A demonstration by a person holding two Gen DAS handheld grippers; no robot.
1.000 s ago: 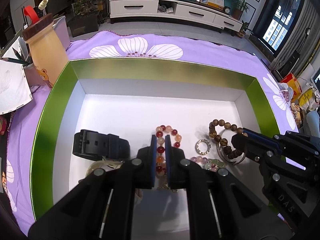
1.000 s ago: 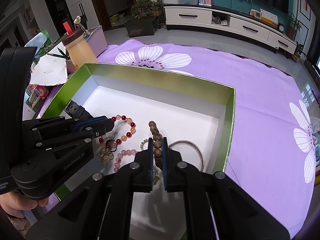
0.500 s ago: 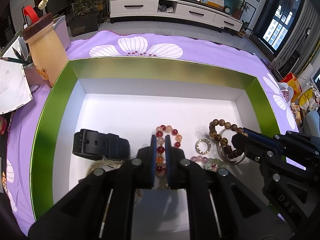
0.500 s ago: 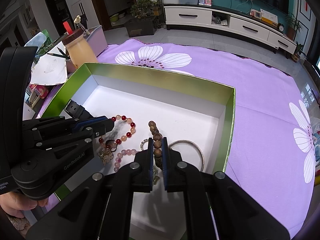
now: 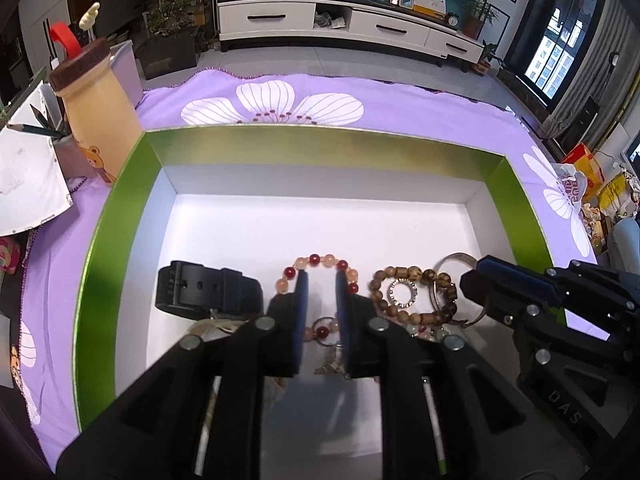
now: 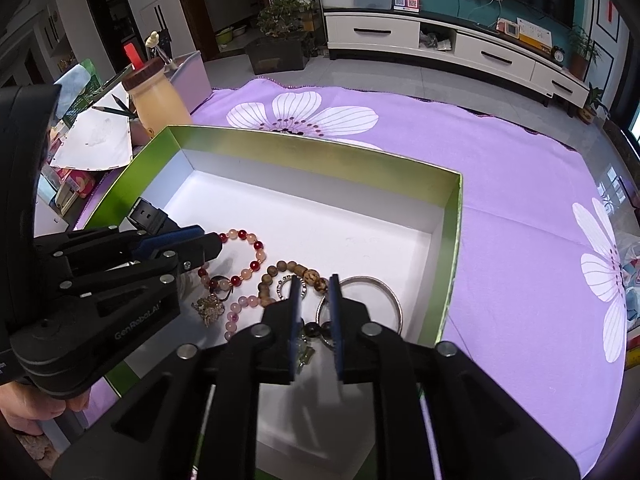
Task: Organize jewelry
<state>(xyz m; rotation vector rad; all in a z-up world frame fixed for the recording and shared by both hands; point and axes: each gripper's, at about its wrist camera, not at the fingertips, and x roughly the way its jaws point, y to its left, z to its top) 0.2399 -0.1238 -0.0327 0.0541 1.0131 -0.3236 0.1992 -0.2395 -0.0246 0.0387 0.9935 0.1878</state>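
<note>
A green box point(image 5: 120, 200) with a white floor holds the jewelry. A red and peach bead bracelet point(image 5: 320, 259) lies in the middle, a black watch strap point(image 5: 200, 290) to its left, a brown wooden bead bracelet point(image 5: 412, 274), a small sparkly ring point(image 5: 402, 293) and a silver bangle point(image 6: 376, 280) to its right. My left gripper point(image 5: 319, 280) is open over the red and peach bracelet. My right gripper point(image 6: 314, 286) is open over the wooden bead bracelet point(image 6: 296, 270), and also shows in the left wrist view point(image 5: 488, 276). Neither holds anything.
The box sits on a purple cloth with white flowers point(image 6: 520, 200). A cream bottle with a brown cap point(image 5: 96, 112), a pencil cup point(image 5: 60, 136) and papers point(image 5: 24, 184) stand left of the box. A pale pink bead string and a small charm point(image 6: 208, 308) lie near the box's front.
Both grippers have opened a little: the left let go of the red and peach bracelet, the right of the wooden bead bracelet. Both bracelets now lie flat in the box.
</note>
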